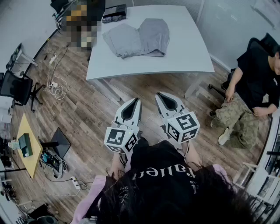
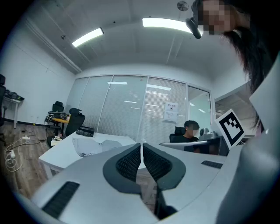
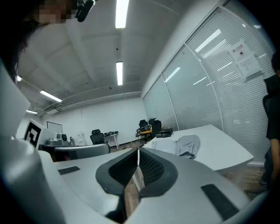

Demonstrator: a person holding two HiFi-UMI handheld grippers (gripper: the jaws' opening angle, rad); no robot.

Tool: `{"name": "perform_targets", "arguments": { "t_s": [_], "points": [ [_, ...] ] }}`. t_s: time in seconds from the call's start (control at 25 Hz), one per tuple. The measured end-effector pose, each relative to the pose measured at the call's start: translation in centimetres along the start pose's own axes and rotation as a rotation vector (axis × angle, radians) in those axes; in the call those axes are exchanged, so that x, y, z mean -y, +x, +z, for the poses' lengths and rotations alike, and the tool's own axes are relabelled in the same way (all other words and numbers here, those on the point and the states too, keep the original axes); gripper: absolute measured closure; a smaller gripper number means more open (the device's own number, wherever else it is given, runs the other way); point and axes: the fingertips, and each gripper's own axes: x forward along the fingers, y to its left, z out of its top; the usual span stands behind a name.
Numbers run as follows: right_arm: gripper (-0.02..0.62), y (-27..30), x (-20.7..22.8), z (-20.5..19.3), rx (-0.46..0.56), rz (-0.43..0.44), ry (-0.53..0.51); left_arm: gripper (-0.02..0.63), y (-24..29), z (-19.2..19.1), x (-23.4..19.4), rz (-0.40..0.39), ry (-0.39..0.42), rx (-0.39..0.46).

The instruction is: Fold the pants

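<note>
Grey pants (image 1: 138, 38) lie crumpled on the white table (image 1: 183, 57) at the top of the head view. Both grippers are held over the wooden floor, short of the table's near edge and apart from the pants. My left gripper (image 1: 136, 101) is shut with nothing between its jaws; in its own view the left gripper (image 2: 141, 146) points toward the table (image 2: 61, 154), where the pants (image 2: 89, 146) show at the left. My right gripper (image 1: 160, 95) is also shut and empty; past the right gripper (image 3: 138, 152) the pants (image 3: 186, 144) lie on the table (image 3: 221, 151).
A person (image 1: 251, 87) sits on a chair right of the table. A dark object (image 1: 114, 12) rests at the table's far left corner. An office chair (image 1: 17, 87), floor cables (image 1: 56, 87) and a small yellow table (image 1: 27, 146) stand at the left.
</note>
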Motion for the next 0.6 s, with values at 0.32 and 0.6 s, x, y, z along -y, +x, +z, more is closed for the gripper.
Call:
{"name": "perform_targets", "arguments": {
  "t_s": [0.32, 0.6],
  "points": [
    [0.568, -1.3, 1.5, -1.4, -0.016, -0.024, 0.024, 0.571, 0.7, -1.6, 1.4, -0.006, -0.034, -0.019],
    [0.566, -2.3, 3.1, -1.3, -0.005, -0.003, 0.026, 0.571, 1.5, -1.2, 2.2, 0.027, -0.009, -0.018]
  ]
}}
